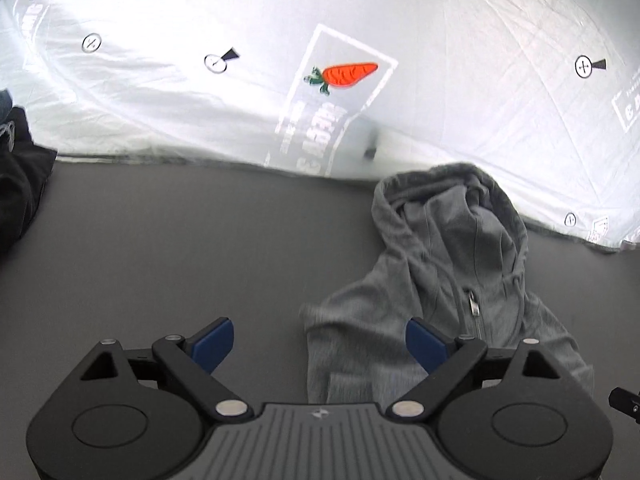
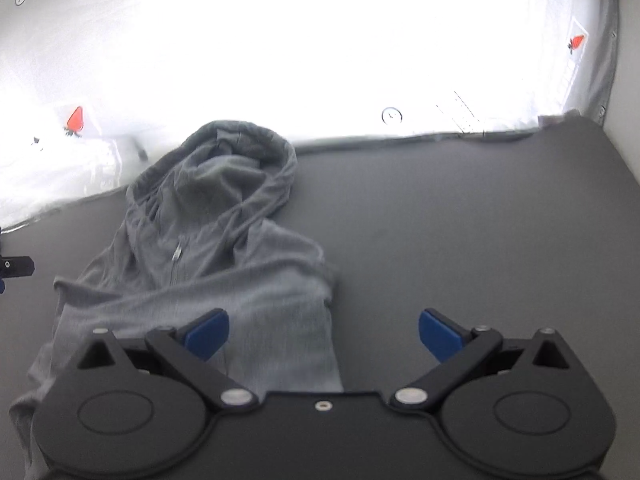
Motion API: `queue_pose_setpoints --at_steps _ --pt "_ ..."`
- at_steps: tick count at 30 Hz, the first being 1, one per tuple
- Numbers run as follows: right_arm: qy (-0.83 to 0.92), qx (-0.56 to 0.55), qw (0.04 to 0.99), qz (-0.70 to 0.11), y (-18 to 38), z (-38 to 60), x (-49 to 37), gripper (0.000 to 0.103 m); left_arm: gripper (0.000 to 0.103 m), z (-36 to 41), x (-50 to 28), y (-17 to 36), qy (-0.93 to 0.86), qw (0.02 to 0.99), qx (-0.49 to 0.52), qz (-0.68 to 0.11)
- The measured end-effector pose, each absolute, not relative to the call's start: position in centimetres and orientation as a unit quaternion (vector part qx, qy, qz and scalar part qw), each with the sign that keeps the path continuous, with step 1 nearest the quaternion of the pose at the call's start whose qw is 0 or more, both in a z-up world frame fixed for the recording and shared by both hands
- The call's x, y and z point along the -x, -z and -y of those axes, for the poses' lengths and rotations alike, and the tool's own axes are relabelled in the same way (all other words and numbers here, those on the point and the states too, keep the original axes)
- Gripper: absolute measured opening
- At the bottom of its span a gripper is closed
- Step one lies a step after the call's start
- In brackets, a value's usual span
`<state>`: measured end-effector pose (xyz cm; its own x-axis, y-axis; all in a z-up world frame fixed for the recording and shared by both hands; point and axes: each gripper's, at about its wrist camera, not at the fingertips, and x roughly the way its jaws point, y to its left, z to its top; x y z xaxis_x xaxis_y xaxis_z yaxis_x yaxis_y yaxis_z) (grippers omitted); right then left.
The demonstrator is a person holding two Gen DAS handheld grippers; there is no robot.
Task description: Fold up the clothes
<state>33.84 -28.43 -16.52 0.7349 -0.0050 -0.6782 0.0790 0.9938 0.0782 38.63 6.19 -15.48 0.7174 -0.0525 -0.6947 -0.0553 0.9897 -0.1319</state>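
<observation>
Grey hoodie (image 2: 208, 248) on dark mat (image 2: 460, 248) (hood up), both grippers empty

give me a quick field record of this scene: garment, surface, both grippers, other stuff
garment: grey zip hoodie, rumpled, hood away from the cameras, zip closed
surface: dark grey mat
backdrop: white sheet with carrot prints
left gripper: open, nothing held, over the hoodie's near edge
right gripper: open, nothing held, over the hoodie's other side
other: black cloth at the mat's left edge
</observation>
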Motion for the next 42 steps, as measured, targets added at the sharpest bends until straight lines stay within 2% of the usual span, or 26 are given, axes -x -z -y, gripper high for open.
queue_pose_setpoints --at_steps 8,17,25,31,42 --pt "0.049 0.014 0.944 -0.325 17.7 25.1 -48.9 0.103 0.094 1.1 -51.2 19.2 -0.008 0.933 -0.052 -0.356" --pt "0.073 0.043 0.926 -0.369 22.2 24.1 -58.3 0.103 0.094 1.8 -58.0 23.9 -0.076 0.917 -0.11 -0.377" --pt "0.078 0.06 0.921 -0.378 23.4 24.3 -59.9 0.103 0.098 3.0 -58.9 24.4 -0.096 0.916 -0.137 -0.365" --pt "0.128 0.106 0.92 -0.355 22.5 24.9 -59.8 0.102 0.099 3.0 -58.1 23.8 -0.158 0.913 -0.157 -0.341" --pt "0.139 0.161 0.946 -0.244 15.3 24.7 -51.2 0.102 0.099 1.3 -50.0 15.9 -0.201 0.94 -0.116 -0.25"
